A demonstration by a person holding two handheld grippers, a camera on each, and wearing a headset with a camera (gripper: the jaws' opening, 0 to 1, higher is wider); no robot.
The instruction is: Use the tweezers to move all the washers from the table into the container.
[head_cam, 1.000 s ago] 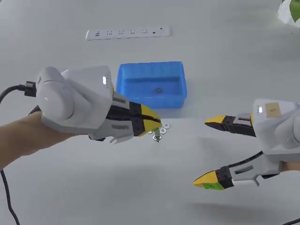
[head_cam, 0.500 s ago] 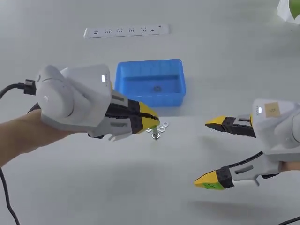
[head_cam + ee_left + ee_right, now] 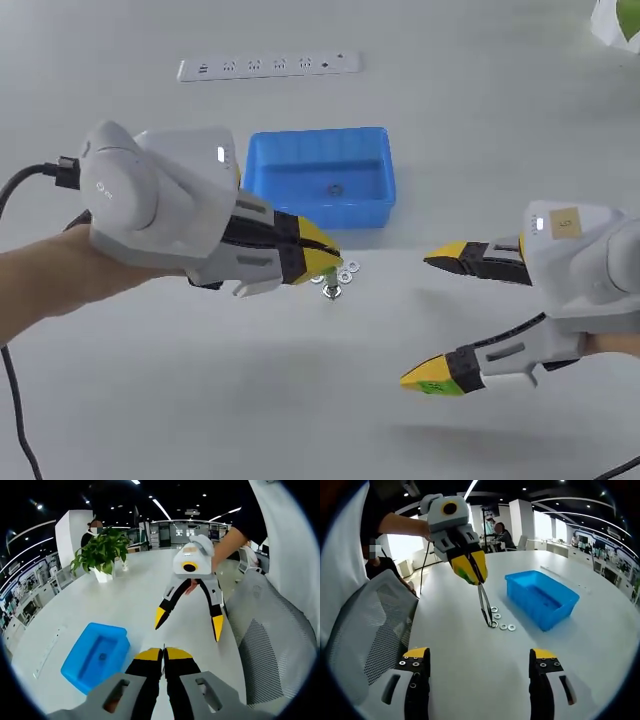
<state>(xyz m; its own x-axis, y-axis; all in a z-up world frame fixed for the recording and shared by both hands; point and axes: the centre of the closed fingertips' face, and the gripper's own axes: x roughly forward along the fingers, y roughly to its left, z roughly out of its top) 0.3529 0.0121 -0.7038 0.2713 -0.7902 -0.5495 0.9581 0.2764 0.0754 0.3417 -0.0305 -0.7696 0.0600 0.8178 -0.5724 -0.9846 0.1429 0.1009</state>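
Left tool (image 3: 333, 263) pointing right, jaws pressed together, right tool (image 3: 418, 320) pointing left, jaws spread wide

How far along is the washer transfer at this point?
Done: one apparent washer lies in the blue plastic container. In hand: the left claw is shut on thin metal tweezers, tips at a small metal washer on the white table. Left: a few more washers beside it. The right claw is open, idle.
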